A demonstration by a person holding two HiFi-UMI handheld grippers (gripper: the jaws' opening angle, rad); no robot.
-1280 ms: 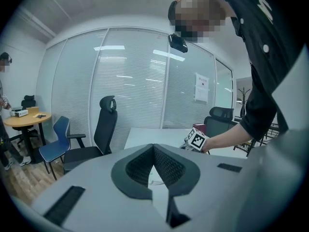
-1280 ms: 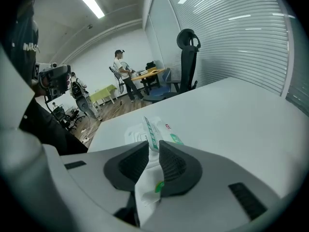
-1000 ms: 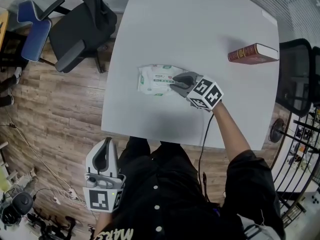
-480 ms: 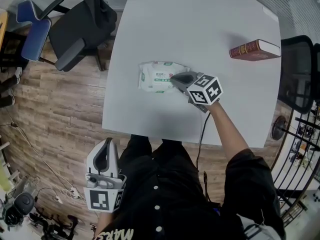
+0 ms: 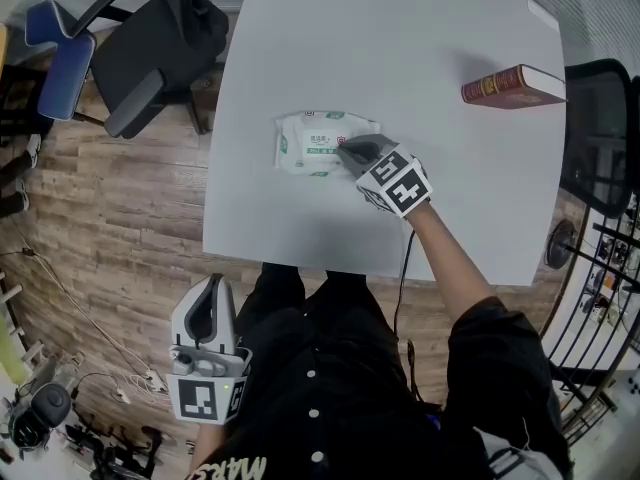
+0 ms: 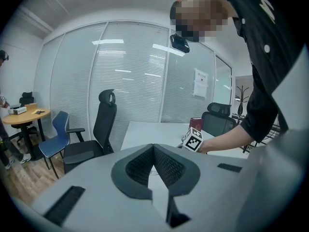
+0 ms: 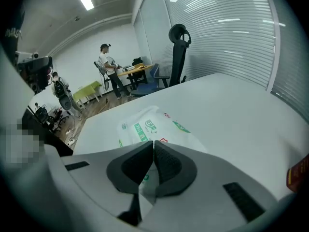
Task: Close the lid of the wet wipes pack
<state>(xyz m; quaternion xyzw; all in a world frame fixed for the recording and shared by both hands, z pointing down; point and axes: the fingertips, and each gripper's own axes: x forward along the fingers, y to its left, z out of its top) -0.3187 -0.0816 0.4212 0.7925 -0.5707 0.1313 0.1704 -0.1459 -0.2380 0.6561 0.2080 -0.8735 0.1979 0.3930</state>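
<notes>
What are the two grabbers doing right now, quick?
Left gripper: closed, holding nothing.
Right gripper: closed, holding nothing, tips over the white-and-green soft wet wipes pack.

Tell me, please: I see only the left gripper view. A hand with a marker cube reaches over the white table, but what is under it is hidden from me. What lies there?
Observer: A wet wipes pack lies flat on the table. The right gripper points down at the pack's right end.
Operator: Are the jaws of that gripper apart?
Observer: No. The right gripper view shows them together with nothing between them, just above the pack's printed top.
Operator: And where is my left gripper compared with the table?
Observer: The head view shows the left gripper off the table, on the near side of its front edge, over the wooden floor.
</notes>
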